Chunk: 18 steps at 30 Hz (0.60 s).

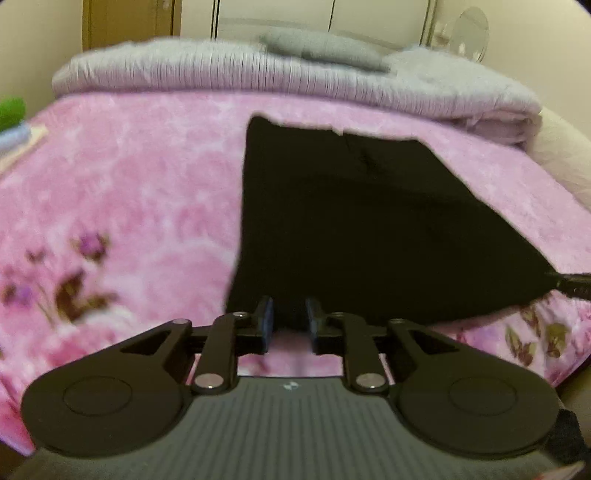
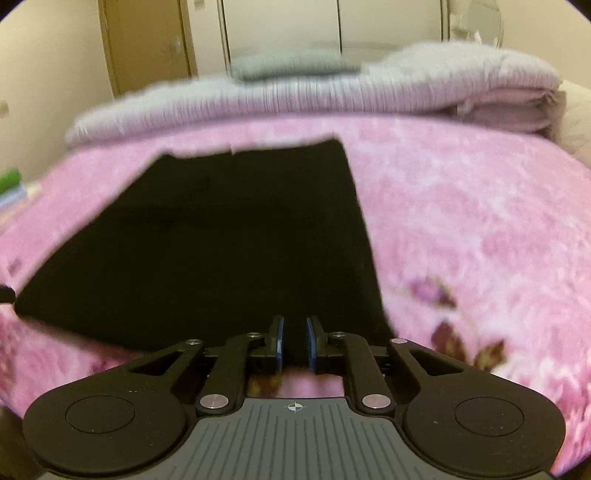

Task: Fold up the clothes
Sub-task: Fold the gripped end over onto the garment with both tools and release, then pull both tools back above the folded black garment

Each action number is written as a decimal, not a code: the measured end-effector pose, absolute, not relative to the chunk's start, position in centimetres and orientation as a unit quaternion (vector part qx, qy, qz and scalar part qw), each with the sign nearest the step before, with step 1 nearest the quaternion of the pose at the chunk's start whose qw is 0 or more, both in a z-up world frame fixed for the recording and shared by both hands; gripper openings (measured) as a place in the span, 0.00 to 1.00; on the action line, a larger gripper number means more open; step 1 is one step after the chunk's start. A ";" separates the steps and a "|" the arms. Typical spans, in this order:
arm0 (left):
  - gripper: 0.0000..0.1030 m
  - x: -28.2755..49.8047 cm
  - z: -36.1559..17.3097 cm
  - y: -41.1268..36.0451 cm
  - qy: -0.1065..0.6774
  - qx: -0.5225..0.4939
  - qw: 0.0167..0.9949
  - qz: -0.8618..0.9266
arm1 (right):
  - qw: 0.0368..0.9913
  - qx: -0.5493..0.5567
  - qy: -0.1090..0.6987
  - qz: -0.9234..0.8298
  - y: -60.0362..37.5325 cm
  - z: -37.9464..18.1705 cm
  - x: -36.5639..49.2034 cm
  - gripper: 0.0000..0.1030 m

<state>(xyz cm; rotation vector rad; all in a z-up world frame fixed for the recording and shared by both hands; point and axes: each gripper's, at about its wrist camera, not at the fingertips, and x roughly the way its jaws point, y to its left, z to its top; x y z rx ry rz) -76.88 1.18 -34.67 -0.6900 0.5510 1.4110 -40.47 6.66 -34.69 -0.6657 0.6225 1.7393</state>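
A black garment (image 1: pixel 351 229) lies flat on the pink floral blanket (image 1: pixel 129 184), folded into a rough rectangle. My left gripper (image 1: pixel 290 314) is at its near left corner, jaws a little apart, with the cloth's edge lying between the pads and not pinched. In the right wrist view the same garment (image 2: pixel 221 240) spreads out to the left. My right gripper (image 2: pixel 294 332) is at its near right corner, blue pads (image 2: pixel 280 339) showing, slightly apart, cloth between them. Each gripper's tip peeks into the other view at the frame edge: the right gripper's tip (image 1: pixel 572 284) and the left gripper's tip (image 2: pixel 5 293).
A folded lilac quilt (image 1: pixel 221 70) with a grey pillow (image 1: pixel 321 48) on top lies across the far end of the bed. Something green (image 1: pixel 11 109) sits at the bed's left edge. Wardrobe doors (image 2: pixel 280 26) and a brown door (image 2: pixel 147 40) stand behind.
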 end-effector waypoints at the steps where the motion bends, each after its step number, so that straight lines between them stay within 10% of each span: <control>1: 0.17 -76.5 -35.5 1.6 0.257 -0.318 0.661 0.629 | 0.559 -0.285 0.263 0.733 6.6 -35.1 -40.5 0.19; 6: 0.16 -75.1 -35.7 0.6 0.290 -0.336 0.627 0.640 | 0.575 -0.295 0.275 0.712 5.4 -34.0 -39.9 0.60; 18: 0.25 -70.5 -31.8 -3.4 0.320 -0.312 0.623 0.641 | 0.562 -0.276 0.315 0.714 -0.2 -31.4 -41.5 0.61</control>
